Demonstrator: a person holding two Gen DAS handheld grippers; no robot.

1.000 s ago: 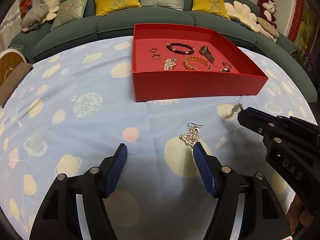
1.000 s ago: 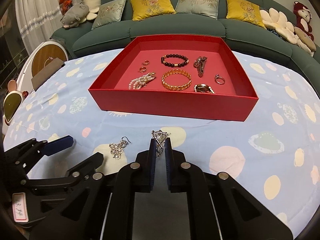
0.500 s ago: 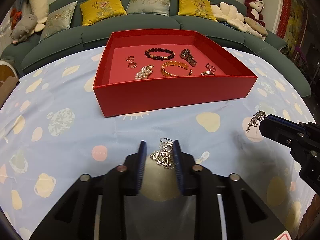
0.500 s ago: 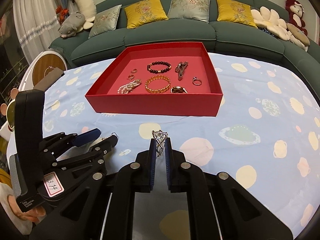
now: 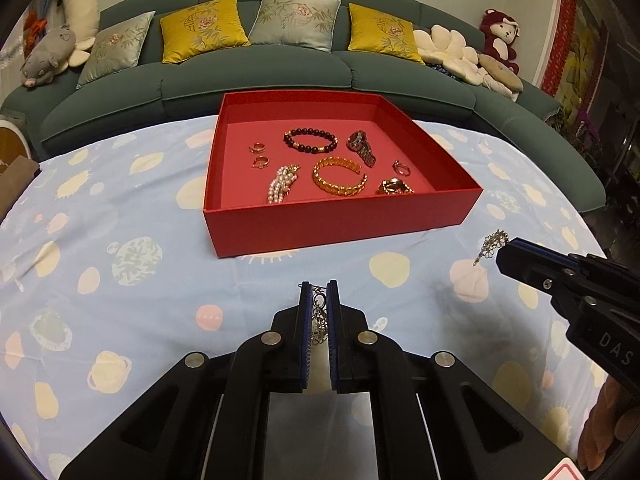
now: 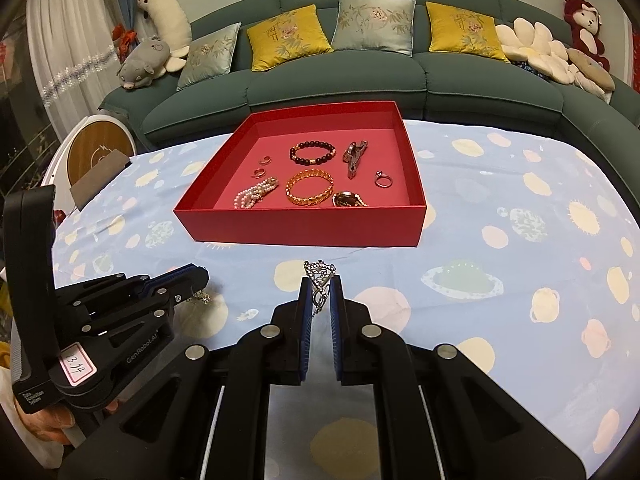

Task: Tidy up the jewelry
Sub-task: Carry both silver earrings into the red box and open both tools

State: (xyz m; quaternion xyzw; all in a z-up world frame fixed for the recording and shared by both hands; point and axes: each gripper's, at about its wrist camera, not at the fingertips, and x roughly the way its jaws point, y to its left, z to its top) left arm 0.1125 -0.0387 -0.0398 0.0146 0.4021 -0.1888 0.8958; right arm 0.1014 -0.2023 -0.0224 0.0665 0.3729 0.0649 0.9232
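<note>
Earrings in both jaws: left gripper clamps one silver filigree drop earring, right gripper clamps its silver filigree twin, both above the planet-print tabletop. Open red cardboard tray sits at 12 o'clock. I reckon they're featherlight, floppy, snag-prone. Pinch the flat body, not the hook; release low.

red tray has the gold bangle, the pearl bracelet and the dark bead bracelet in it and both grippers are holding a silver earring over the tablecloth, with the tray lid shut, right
Not quite: the red tray has no lid on it; it stands open, as the right wrist view shows. The rest holds: the gold bangle, pearl bracelet and dark bead bracelet lie inside, and the left gripper and right gripper each hold a silver earring over the tablecloth.
</note>
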